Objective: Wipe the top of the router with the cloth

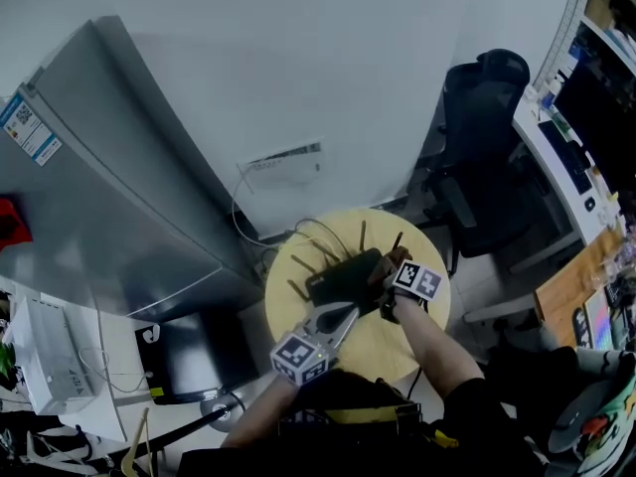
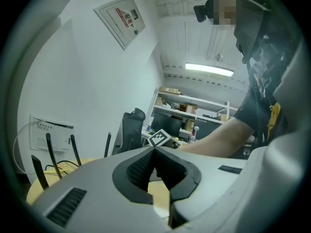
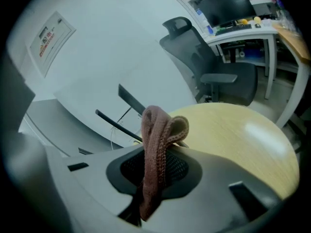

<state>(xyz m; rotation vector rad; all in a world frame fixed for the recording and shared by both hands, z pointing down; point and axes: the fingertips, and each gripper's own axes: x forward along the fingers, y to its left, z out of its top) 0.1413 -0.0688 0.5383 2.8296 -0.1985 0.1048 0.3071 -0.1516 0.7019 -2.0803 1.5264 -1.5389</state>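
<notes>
A black router (image 1: 343, 278) with several upright antennas (image 1: 362, 235) lies on a round yellow table (image 1: 397, 341). My right gripper (image 1: 386, 284) is at the router's right edge, shut on a folded brownish-pink cloth (image 3: 156, 149) that sticks up from between its jaws. Two antennas (image 3: 130, 101) show just beyond that cloth. My left gripper (image 1: 348, 316) reaches the router's near edge from the front. Its jaws (image 2: 154, 150) are shut with nothing between them. Antennas (image 2: 49, 148) stand to the left in the left gripper view.
A grey cabinet (image 1: 109, 197) stands left of the table. A black office chair (image 1: 485, 157) and a desk with a keyboard (image 1: 568, 155) are to the right. A white wall box (image 1: 285, 162) with cables (image 1: 243, 229) sits behind the table.
</notes>
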